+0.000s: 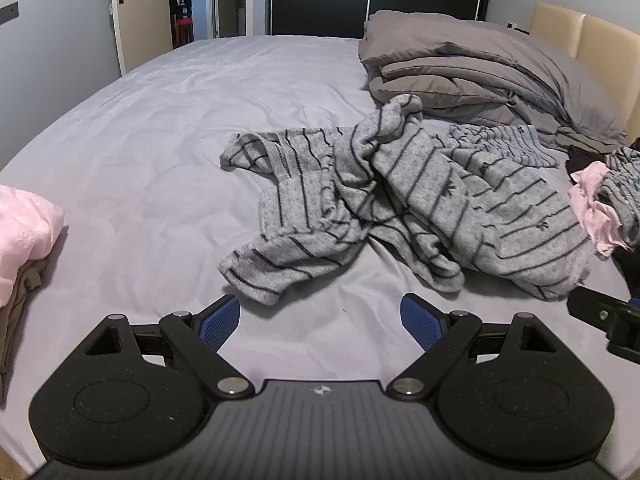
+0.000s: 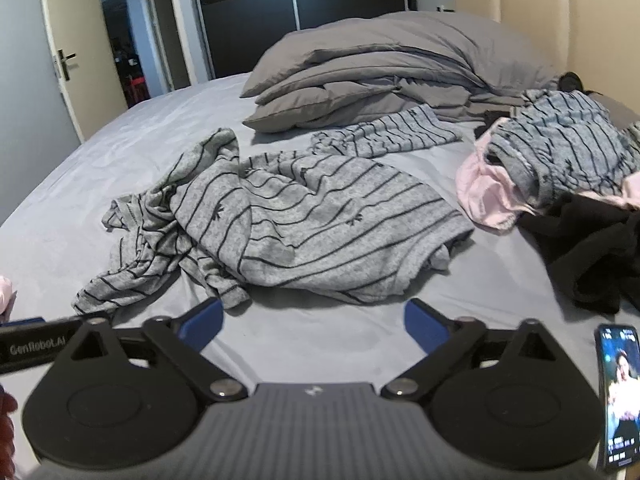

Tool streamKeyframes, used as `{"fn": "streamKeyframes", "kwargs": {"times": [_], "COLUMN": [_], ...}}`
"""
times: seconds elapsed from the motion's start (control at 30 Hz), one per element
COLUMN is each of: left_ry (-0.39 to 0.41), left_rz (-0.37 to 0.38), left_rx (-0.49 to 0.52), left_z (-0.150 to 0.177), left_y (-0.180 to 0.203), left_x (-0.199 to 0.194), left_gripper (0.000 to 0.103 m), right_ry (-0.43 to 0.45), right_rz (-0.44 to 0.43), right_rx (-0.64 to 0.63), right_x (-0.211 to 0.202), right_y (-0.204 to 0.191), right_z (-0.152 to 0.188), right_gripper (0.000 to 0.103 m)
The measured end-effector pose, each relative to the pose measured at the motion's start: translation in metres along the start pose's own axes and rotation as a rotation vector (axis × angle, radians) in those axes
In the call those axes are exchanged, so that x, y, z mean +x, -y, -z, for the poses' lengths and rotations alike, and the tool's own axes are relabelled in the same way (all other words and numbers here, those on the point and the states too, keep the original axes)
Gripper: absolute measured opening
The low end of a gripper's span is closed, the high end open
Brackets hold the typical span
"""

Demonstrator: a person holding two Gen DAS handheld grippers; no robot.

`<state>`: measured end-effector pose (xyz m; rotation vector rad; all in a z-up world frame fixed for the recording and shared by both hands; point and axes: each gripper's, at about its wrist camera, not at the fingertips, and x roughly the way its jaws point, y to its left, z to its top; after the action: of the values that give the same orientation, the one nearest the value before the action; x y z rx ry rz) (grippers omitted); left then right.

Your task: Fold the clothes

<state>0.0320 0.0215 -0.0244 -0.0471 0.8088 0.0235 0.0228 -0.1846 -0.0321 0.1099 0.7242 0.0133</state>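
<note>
A grey knit top with thin dark stripes [image 1: 400, 208] [image 2: 304, 224] lies crumpled in the middle of the bed, sleeves twisted across it. My left gripper [image 1: 320, 322] hovers open just short of the top's near hem, blue pads empty. My right gripper [image 2: 314, 326] is also open and empty, a little short of the same garment's near edge. The right gripper's black body [image 1: 604, 320] shows at the right edge of the left wrist view, and the left gripper's body [image 2: 36, 346] at the left edge of the right wrist view.
A pile of striped, pink and black clothes [image 2: 560, 184] lies at the right. Folded pink clothing [image 1: 24, 240] sits at the left. Grey pillows and duvet [image 2: 380, 72] are stacked at the headboard. A lit phone [image 2: 618, 404] rests at the near right. The lilac sheet [image 1: 160, 140] stretches left.
</note>
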Motion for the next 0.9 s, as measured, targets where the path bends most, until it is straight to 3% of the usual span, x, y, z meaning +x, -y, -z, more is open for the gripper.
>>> {"fn": "streamKeyframes", "kwargs": {"times": [0.07, 0.13, 0.3, 0.57, 0.7, 0.73, 0.77, 0.83, 0.9], "left_ry": [0.005, 0.007, 0.024, 0.056, 0.049, 0.046, 0.042, 0.035, 0.030], "left_rz": [-0.007, -0.006, 0.000, 0.013, 0.036, 0.043, 0.050, 0.063, 0.077], "left_rx": [-0.010, -0.027, -0.033, -0.029, -0.029, -0.029, -0.029, -0.029, -0.031], "left_z": [-0.003, -0.006, -0.012, -0.022, -0.024, -0.024, -0.025, -0.025, -0.026], "left_y": [-0.004, -0.009, -0.014, -0.020, -0.021, -0.021, -0.021, -0.022, -0.022], "left_x": [0.009, 0.019, 0.041, 0.073, 0.083, 0.084, 0.086, 0.090, 0.093], "left_gripper": [0.081, 0.081, 0.074, 0.069, 0.050, 0.046, 0.035, 0.025, 0.013], "right_ry": [0.000, 0.000, -0.001, 0.026, 0.020, 0.019, 0.026, 0.041, 0.055], "right_rz": [-0.021, -0.043, -0.097, -0.106, -0.110, -0.107, -0.095, -0.070, -0.046], "right_rx": [-0.013, -0.027, -0.060, -0.164, -0.171, -0.169, -0.160, -0.142, -0.125], "right_x": [0.007, 0.014, 0.031, 0.065, 0.087, 0.089, 0.084, 0.075, 0.066], "right_y": [-0.003, -0.006, -0.013, -0.038, -0.042, -0.041, -0.037, -0.028, -0.020], "right_z": [-0.001, -0.002, -0.005, -0.018, -0.027, -0.029, -0.030, -0.034, -0.037], "right_gripper": [0.083, 0.068, 0.059, 0.061, 0.059, 0.054, 0.048, 0.012, 0.009]}}
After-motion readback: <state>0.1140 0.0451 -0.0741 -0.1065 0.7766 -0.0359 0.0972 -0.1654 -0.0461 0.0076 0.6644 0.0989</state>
